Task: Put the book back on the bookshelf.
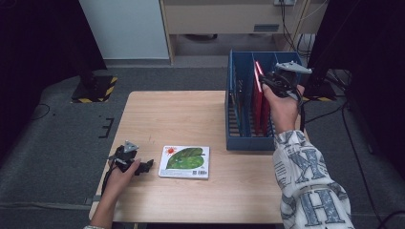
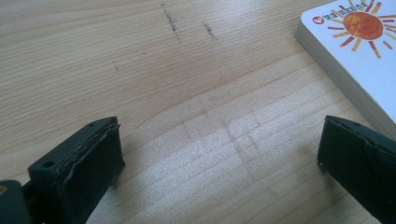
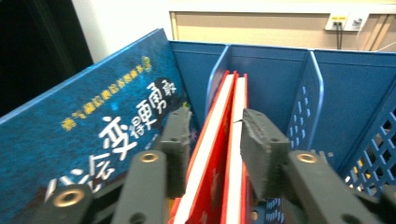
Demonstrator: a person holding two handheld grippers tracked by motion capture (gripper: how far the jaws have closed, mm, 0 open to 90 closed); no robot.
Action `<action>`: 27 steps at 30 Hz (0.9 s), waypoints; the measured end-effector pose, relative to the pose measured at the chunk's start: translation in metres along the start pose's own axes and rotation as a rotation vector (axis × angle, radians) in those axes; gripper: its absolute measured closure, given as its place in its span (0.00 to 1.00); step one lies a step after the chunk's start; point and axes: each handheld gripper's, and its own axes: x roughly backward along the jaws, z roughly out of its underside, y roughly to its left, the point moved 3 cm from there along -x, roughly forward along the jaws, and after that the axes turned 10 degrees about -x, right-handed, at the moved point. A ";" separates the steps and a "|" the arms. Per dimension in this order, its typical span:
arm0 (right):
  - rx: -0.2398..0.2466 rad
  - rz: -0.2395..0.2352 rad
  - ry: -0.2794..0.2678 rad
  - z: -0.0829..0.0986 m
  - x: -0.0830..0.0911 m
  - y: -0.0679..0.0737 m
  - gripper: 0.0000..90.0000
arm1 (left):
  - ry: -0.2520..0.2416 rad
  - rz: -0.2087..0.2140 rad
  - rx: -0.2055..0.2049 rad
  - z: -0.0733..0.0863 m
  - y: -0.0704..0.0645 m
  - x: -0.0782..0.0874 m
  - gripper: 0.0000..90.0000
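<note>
From my seat the high view is evenly lit over the table [image 1: 191,119], with the room's corners falling to near black and only soft, short shadows under the hands. It is slightly grainy but sharp enough. The left gripper view is bright; I see a pale sheen on the wood grain between the jaws, whose near parts are soft, and the book [image 2: 359,51] at the edge is clear. The right gripper view is softest: the jaws blur close up, and the red books [image 3: 224,140] smear toward the bottom.
</note>
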 end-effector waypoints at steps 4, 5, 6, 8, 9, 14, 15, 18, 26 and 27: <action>-0.007 -0.022 0.001 0.001 0.004 0.002 0.53 | 0.004 0.002 -0.004 0.000 0.000 0.000 0.00; -0.003 -0.020 0.001 0.001 0.005 0.002 0.51 | 0.004 0.002 -0.005 0.000 0.000 0.000 0.00; -0.005 -0.019 0.000 0.001 0.005 0.003 0.49 | 0.003 0.002 -0.005 0.000 0.000 0.000 0.00; -0.004 -0.021 0.001 0.001 0.006 0.003 0.45 | 0.003 0.002 -0.005 0.000 0.000 0.000 0.00; -0.001 -0.020 0.003 0.001 0.005 0.003 0.44 | 0.003 0.002 -0.005 0.000 0.000 0.000 0.00; 0.000 -0.016 0.016 0.004 0.006 0.002 0.36 | 0.003 0.002 -0.006 0.000 0.000 0.000 0.00; -0.001 -0.019 0.017 0.006 0.007 0.002 0.34 | 0.003 0.002 -0.006 0.000 0.000 0.000 0.00; 0.006 -0.024 0.028 0.010 0.008 0.002 0.29 | 0.003 0.003 -0.006 0.000 0.000 0.000 0.00; 0.007 -0.051 0.029 0.019 0.015 -0.002 0.14 | 0.003 0.003 -0.007 0.000 0.000 0.000 0.00; 0.007 -0.057 0.027 0.020 0.016 -0.002 0.13 | 0.003 0.003 -0.006 0.000 0.000 0.000 0.00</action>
